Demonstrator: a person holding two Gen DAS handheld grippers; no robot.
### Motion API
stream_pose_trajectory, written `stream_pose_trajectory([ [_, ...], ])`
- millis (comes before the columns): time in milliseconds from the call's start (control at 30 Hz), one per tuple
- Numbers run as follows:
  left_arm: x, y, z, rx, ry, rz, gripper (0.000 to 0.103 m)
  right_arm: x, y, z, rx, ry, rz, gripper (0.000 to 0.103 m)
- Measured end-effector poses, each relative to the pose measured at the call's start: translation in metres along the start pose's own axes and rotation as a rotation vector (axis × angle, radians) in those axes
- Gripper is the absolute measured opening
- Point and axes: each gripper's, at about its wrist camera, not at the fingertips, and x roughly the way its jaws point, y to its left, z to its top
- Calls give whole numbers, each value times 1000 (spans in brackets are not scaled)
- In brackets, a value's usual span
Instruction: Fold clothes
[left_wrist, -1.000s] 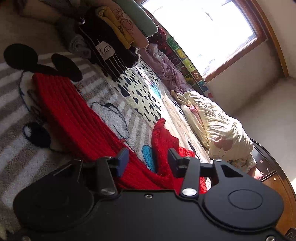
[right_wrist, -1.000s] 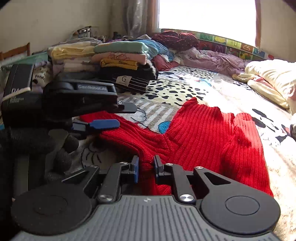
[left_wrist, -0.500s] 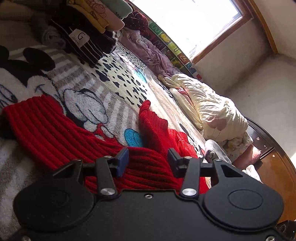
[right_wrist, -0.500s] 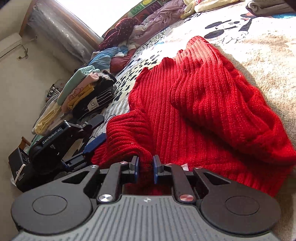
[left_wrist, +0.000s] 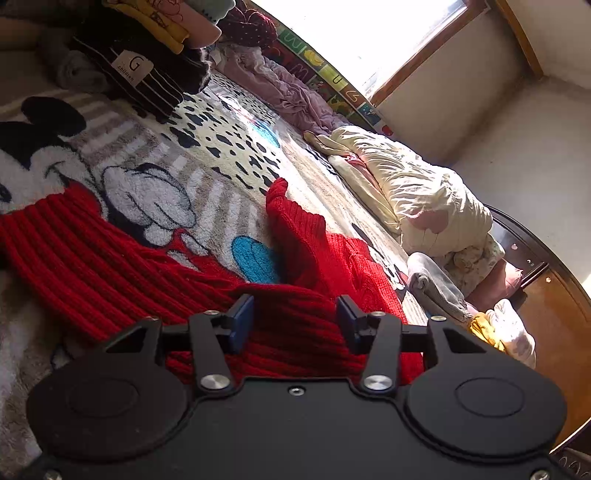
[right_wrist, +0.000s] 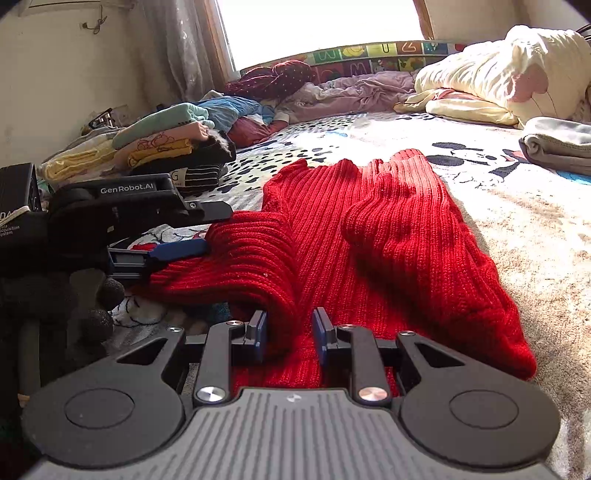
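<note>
Seen from the left wrist, the left gripper (left_wrist: 291, 325) has slid along the red knit sweater (left_wrist: 110, 266) on the cartoon-print blanket (left_wrist: 155, 192) since a second ago; its jaws are opening, a fold of knit bulging between blue pads that stand half apart, whether they press it cannot be told. From the right wrist, the right gripper (right_wrist: 288, 334), pinched nearly shut half a second earlier, is opening over the sweater's (right_wrist: 388, 236) near edge, cloth loose between its fingers, which suggests a fold laid down and released beside the stacked clothes (right_wrist: 162, 147).
</note>
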Motion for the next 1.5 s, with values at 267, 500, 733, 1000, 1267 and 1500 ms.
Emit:
stream_pose_trajectory([
  [267,27,-44,46,146,17,81,47,-2,-2,1,-64,-25,19,26],
  [500,108,-60,73,282,162,312,46,-6,-6,-1,-81,-44,77,18],
  [733,137,-84,67,359,226,324,6,-9,-11,-3,-57,-55,118,16],
  [1000,163,-116,39,482,276,310,5,-19,-19,-5,-4,-45,142,16],
  [1267,175,-112,38,460,391,237,32,-28,-21,-3,14,-47,126,16],
  [1500,155,-124,60,500,320,225,34,-27,-9,2,-77,-132,94,23],
])
